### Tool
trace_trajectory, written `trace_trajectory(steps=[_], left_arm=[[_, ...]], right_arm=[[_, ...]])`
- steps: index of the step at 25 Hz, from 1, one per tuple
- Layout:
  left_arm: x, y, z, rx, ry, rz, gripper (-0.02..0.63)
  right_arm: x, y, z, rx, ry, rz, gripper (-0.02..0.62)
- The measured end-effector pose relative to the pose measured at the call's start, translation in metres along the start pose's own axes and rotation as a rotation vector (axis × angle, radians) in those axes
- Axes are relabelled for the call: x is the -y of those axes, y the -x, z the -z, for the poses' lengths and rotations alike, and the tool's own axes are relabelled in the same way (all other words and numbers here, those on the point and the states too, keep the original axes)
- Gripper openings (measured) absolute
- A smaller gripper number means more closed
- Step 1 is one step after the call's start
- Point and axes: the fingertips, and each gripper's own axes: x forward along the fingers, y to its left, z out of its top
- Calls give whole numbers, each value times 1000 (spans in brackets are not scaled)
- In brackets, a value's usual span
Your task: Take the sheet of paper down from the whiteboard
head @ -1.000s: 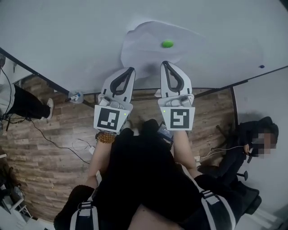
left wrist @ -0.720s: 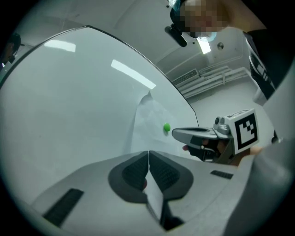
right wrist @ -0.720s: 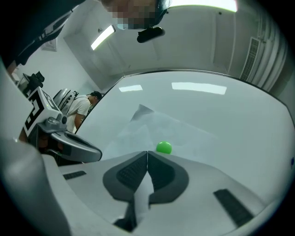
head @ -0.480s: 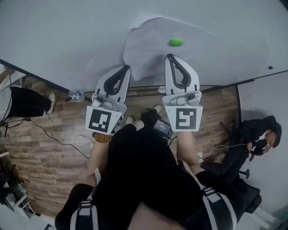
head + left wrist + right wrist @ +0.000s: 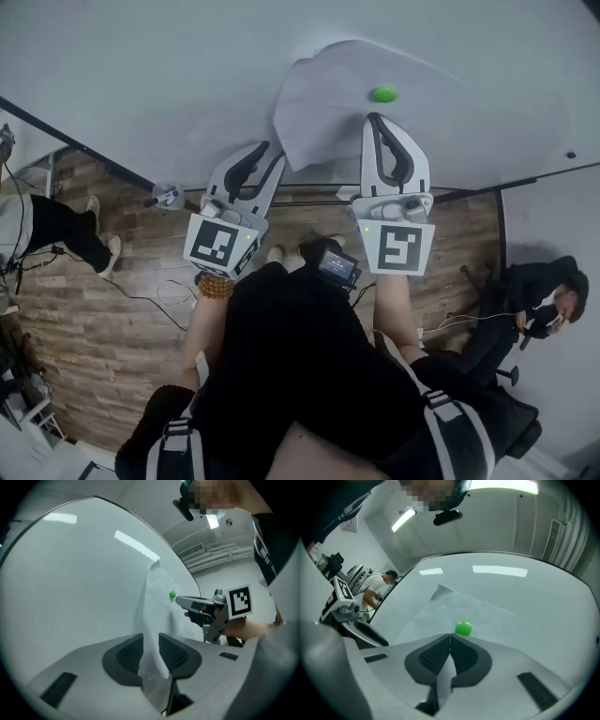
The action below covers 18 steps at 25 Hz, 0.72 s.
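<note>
A white sheet of paper (image 5: 328, 94) hangs on the whiteboard (image 5: 141, 75), pinned by a green magnet (image 5: 382, 94). My right gripper (image 5: 378, 120) is shut on the sheet's lower edge just below the magnet (image 5: 463, 628), and paper runs back between its jaws (image 5: 450, 637). My left gripper (image 5: 267, 150) sits at the sheet's lower left corner. Its jaws are opening: a fold of the sheet (image 5: 157, 616) hangs in the gap (image 5: 151, 641), with the pads apart from it. The right gripper (image 5: 180, 601) shows beyond, next to the magnet (image 5: 172, 594).
A marker holder (image 5: 164, 197) sits on the board's lower rail. Below is wooden floor (image 5: 103, 328) with cables. A seated person (image 5: 534, 300) is at the right, and another person's legs (image 5: 56, 225) at the left.
My left gripper has dropped away from the sheet's corner toward the lower left and its jaws have parted. The right gripper stays shut under the magnet.
</note>
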Motion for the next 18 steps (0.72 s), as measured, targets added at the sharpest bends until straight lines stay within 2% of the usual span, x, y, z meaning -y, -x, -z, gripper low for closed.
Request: trace_trajectory(steps=[8,18], left_arm=[[6,-11,17,-62,26,37,110],[10,-29,12,-41,40,73,110]], right_arm=[[-4,1,-6,16,-26,-13,2],[-1,11,1,-12,-47,8,2]])
